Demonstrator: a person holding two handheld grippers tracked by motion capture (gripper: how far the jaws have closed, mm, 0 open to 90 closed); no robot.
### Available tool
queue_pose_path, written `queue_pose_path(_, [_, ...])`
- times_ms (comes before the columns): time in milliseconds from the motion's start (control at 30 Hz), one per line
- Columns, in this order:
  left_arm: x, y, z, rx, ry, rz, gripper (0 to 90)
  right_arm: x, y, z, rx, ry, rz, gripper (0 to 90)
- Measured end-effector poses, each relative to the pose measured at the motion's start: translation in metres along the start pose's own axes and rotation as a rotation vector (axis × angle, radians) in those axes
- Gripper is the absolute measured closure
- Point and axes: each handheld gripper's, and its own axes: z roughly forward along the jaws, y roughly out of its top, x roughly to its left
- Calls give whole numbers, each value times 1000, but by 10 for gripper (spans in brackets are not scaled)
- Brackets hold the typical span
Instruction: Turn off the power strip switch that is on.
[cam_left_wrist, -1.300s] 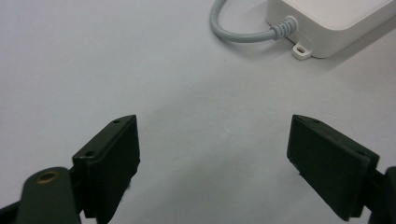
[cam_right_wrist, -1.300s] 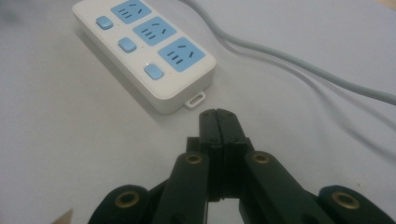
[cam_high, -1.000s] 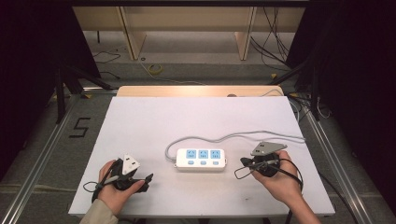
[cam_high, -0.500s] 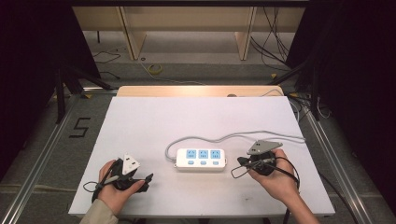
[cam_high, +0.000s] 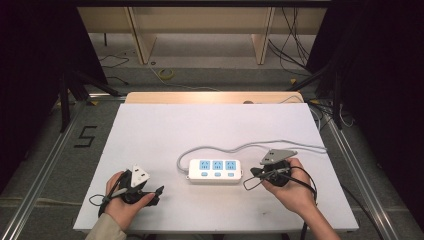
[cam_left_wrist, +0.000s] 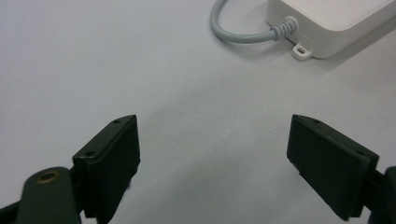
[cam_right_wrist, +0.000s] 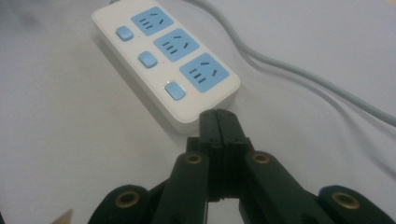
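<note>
A white power strip (cam_high: 215, 171) with three blue sockets and three blue switches lies in the middle of the white table (cam_high: 200, 125); its grey cable (cam_high: 240, 148) loops off to the right. My right gripper (cam_high: 252, 172) is shut with nothing in it, tips just right of the strip's end. In the right gripper view the closed tips (cam_right_wrist: 218, 116) sit close to the strip (cam_right_wrist: 163, 60), beside the nearest switch (cam_right_wrist: 174, 90). My left gripper (cam_high: 159, 192) rests at the front left, open and empty. In the left gripper view its tips (cam_left_wrist: 212, 154) face the strip's cable end (cam_left_wrist: 322, 23).
The table's front edge lies close below both hands. A wooden board (cam_high: 210, 97) borders the far edge. Metal rails (cam_high: 45, 170) run along both sides, with loose cables (cam_high: 300, 45) on the floor beyond.
The right gripper has crept slightly left toward the power strip's end. The left hand and the strip are unchanged.
</note>
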Motion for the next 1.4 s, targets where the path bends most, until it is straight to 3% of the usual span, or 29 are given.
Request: queue_pose_path(1400, [0,0,0,2,0,3,170,4,18,16,22,35,-28,900])
